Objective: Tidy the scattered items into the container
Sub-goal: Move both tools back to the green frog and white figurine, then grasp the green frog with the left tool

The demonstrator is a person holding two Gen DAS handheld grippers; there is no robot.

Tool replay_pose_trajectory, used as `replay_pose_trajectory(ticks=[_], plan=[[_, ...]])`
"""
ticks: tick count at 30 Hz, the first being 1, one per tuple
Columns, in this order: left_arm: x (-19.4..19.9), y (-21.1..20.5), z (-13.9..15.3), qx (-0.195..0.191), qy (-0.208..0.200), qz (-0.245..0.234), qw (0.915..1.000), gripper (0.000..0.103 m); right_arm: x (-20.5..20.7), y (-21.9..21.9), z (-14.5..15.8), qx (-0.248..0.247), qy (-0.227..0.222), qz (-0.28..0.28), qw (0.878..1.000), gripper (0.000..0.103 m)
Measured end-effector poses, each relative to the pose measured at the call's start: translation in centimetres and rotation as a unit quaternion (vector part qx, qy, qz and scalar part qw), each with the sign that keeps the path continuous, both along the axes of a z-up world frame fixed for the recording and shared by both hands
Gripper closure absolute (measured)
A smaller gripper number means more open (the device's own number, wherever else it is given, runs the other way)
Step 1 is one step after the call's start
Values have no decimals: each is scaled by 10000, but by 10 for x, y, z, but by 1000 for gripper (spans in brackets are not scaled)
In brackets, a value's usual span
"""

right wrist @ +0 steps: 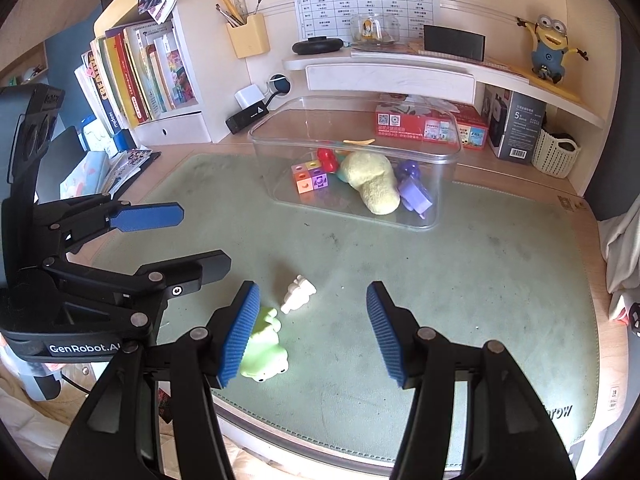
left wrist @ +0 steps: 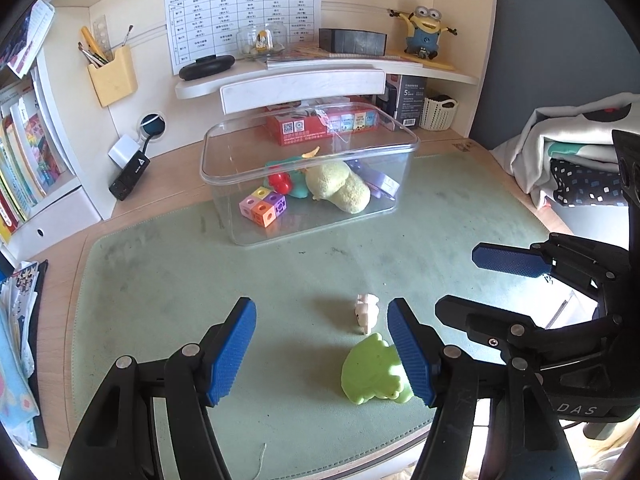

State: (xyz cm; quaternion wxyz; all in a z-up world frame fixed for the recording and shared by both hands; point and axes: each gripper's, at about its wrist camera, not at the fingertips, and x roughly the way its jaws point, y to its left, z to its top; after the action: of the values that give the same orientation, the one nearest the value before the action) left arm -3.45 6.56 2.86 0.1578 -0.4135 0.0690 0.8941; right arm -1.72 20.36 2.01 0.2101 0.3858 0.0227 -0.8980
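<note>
Both tongs spread, nothing between the blue pads. Left tongs [left wrist: 322,350] low over the green mat [left wrist: 160,280], with the green frog toy [left wrist: 374,372] just inside the right pad, partly hidden by it, not pinched. Right tongs [right wrist: 312,334] alongside, also empty, the same frog toy [right wrist: 264,354] showing past the outer edge of its left pad. Small white toy [left wrist: 366,312] on the mat just beyond the frog, near it but apart; seen too from the right wrist [right wrist: 298,294]. Clear container [left wrist: 308,172] farther back on the mat, lid off, upright, well apart from both loose toys. Inside it: a cluster of coloured cubes [left wrist: 264,206], a pale yellow plush [left wrist: 338,190], a red piece [left wrist: 280,182], a purple piece [right wrist: 416,194]. Behind the container on the surface, a red box [left wrist: 320,124]; above, a shelf with a yellow figure [left wrist: 424,32].
</note>
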Motion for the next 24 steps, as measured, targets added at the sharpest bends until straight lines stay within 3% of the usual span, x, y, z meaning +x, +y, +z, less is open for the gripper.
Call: replay_pose_trajectory(ticks=[24], plan=[[4, 32, -54, 239, -898, -417, 9948, 38, 19, 31, -41, 268, -649, -275, 9972, 50]])
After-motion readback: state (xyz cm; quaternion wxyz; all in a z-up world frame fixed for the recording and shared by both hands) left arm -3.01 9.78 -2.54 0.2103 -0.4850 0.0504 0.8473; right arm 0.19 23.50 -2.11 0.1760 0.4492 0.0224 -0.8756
